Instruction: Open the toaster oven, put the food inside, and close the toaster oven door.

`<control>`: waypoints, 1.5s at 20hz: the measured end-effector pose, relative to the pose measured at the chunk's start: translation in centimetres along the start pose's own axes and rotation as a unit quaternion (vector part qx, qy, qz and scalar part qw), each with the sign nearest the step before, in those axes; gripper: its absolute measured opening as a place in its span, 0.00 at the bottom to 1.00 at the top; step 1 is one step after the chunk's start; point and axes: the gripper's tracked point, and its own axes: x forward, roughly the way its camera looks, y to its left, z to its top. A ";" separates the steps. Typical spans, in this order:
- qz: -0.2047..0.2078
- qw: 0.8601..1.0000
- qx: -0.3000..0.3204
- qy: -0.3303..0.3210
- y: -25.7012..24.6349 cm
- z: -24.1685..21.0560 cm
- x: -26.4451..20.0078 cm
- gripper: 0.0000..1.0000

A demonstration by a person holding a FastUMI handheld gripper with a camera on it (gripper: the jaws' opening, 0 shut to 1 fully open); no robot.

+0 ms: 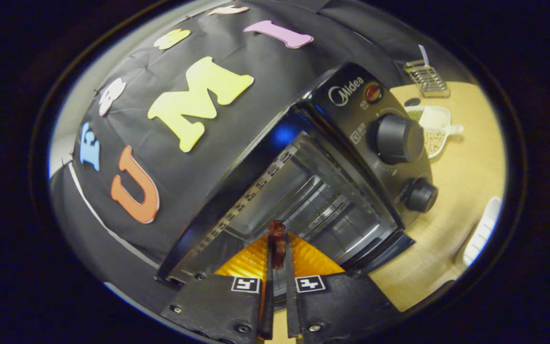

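Observation:
A black toaster oven [351,102] stands on the wooden table [466,177], tilted in my view. Its door looks open, and the metal cavity with a wire rack [318,205] shows just ahead of my fingers. Two round knobs [398,138] sit on its control panel beside the cavity. My gripper [277,246] is shut on a small reddish-brown piece of food [276,234]. The piece stands up between the fingertips, right at the mouth of the oven. I cannot tell whether the food is past the opening's edge.
Beyond the oven a white divided dish [433,129] holds green and beige beans. A small wire basket [426,79] stands behind it. A white object [482,231] lies at the table's edge beside the oven. The black cloth wall rises behind the oven.

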 end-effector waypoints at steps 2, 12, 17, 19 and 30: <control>-0.029 0.997 -0.071 -0.007 -0.2 0.3 -0.5 0.24; -0.033 0.945 -0.323 -0.043 1.1 -1.1 -12.0 0.99; -0.057 0.936 -0.348 -0.011 -1.9 -6.2 -17.0 0.99; -0.065 0.928 -0.366 -0.004 -3.3 -7.5 -18.0 0.99; -0.094 0.923 -0.353 0.120 -7.8 -15.8 -18.1 1.00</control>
